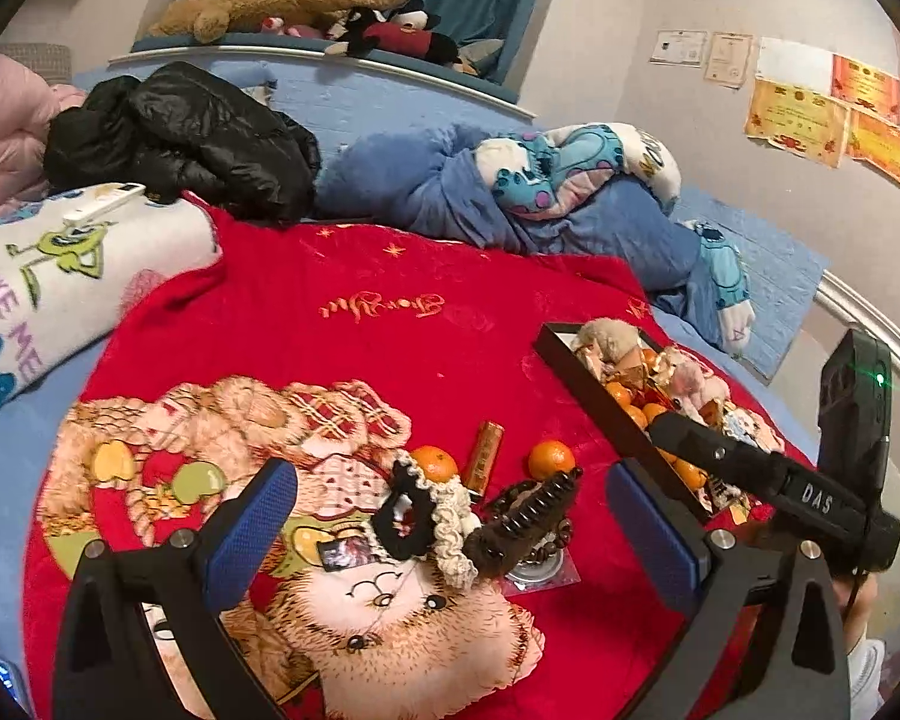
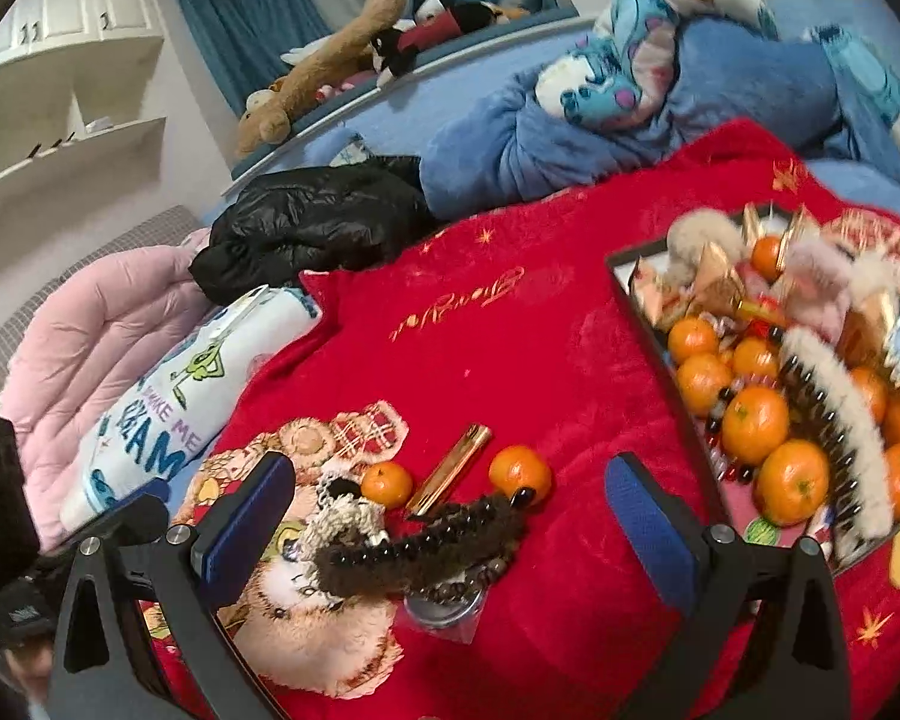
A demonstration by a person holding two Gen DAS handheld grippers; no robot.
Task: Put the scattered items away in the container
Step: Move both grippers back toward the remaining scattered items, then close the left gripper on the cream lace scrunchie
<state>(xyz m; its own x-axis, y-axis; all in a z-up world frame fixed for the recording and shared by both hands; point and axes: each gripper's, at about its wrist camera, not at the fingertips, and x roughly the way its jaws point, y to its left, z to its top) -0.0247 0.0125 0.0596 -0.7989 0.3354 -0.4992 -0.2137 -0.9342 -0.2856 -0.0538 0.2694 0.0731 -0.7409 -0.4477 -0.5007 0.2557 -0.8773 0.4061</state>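
Blue-padded left tongs (image 1: 450,516) gape wide over the red blanket (image 1: 390,360), gripping nothing. Between their fingers: brown claw clip (image 1: 525,519) on a bead bracelet (image 1: 555,531), scrunchies (image 1: 432,516) just left of it. Beyond those, two oranges (image 1: 435,461) (image 1: 551,459) flank a gold tube (image 1: 485,456). Right tongs (image 2: 450,516) also spread apart and empty, poised near the same pile; in their view the clip (image 2: 414,546) sits between the fingers, oranges (image 2: 386,483) (image 2: 519,473) and tube (image 2: 450,468) just past it. Black tray (image 2: 621,276), the container, lies right of both tongs, packed with oranges, fluffy clips and wrapped sweets. Right tool's body (image 1: 768,474) crosses the tray's near end in the left view. Farther out: black jacket (image 1: 186,138), blue bedding (image 1: 450,192).
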